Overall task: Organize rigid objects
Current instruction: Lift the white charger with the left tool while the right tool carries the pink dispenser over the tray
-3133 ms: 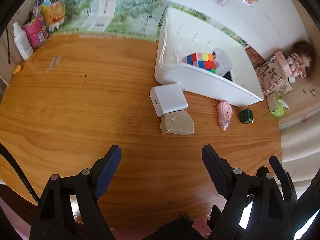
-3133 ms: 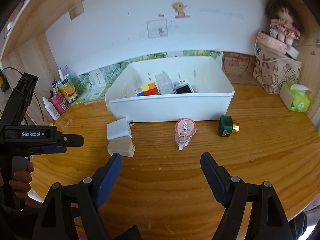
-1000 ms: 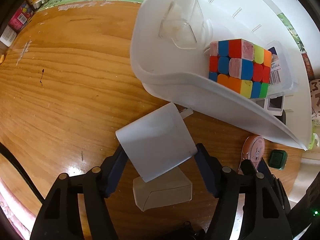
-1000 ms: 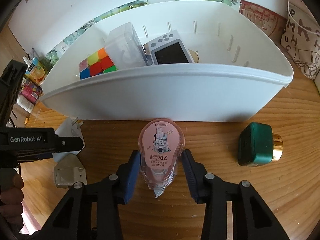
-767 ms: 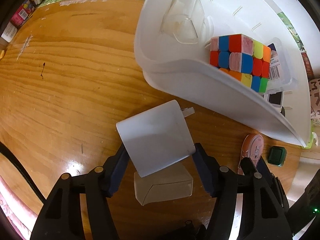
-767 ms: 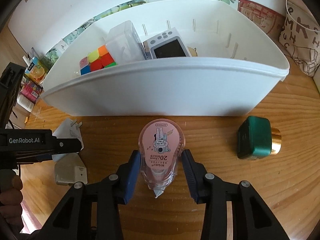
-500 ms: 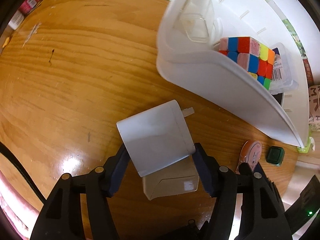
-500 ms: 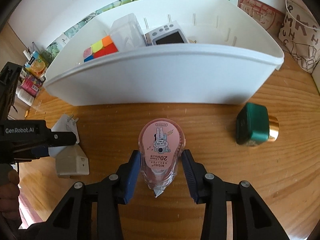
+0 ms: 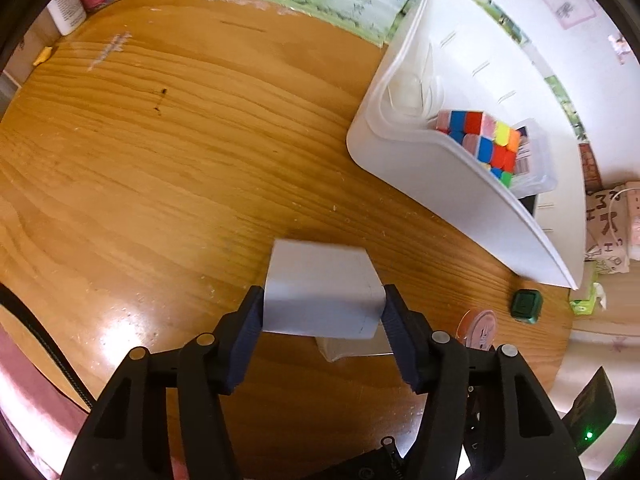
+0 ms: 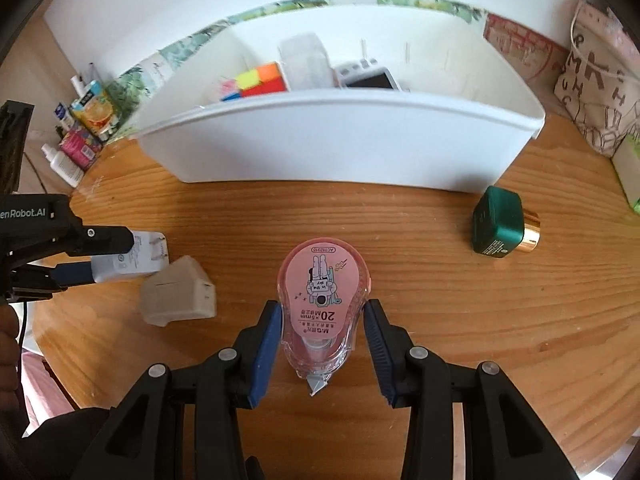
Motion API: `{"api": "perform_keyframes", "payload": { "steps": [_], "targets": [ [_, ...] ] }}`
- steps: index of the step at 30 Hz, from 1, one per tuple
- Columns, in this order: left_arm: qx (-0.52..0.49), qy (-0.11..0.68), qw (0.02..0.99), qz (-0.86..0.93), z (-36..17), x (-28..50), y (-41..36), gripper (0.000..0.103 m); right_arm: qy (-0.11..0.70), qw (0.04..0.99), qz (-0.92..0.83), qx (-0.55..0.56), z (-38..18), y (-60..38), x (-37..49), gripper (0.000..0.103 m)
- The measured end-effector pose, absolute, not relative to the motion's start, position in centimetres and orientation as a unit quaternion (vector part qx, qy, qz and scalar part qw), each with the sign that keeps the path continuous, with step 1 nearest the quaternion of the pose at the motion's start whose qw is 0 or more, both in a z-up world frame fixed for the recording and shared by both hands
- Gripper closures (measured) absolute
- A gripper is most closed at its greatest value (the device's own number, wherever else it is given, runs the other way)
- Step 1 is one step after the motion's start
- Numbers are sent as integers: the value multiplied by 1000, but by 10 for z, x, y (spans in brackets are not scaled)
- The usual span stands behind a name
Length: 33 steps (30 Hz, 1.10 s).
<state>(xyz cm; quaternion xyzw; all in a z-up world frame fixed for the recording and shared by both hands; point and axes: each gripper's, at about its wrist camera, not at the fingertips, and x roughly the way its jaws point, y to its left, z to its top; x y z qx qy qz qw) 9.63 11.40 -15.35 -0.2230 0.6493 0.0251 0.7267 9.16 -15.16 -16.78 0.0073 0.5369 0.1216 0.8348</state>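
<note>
My left tongs (image 9: 323, 312), pinching the white charger (image 9: 320, 292), have raised it off the table (image 9: 160, 160) since a second ago; my right tongs (image 10: 323, 344) still clamp the pink tape dispenser (image 10: 322, 300), both short of the white bin (image 10: 340, 144).

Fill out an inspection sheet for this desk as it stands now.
Surface: wooden table, glare patch near the front edge.
Job's things: white charger lifted; beige adapter and green bottle on the wood; pink correction tape between fingers; white bin holds puzzle cube, clear box, small device.
Clutter: bottles and cartons at the wall.
Grippers: left gripper shut on charger; right gripper around tape, contact unclear.
Cables: nothing seen.
Surroundings: printed bag, white wall.
</note>
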Motion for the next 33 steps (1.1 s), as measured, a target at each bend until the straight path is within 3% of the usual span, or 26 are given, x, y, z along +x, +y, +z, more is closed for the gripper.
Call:
{"api": "perform_keyframes", "payload": {
  "steps": [33],
  "targets": [
    [-263,484,829,-98,-75,43,149,42,315,938,131,-54,-52,-112,41,61]
  ]
}}
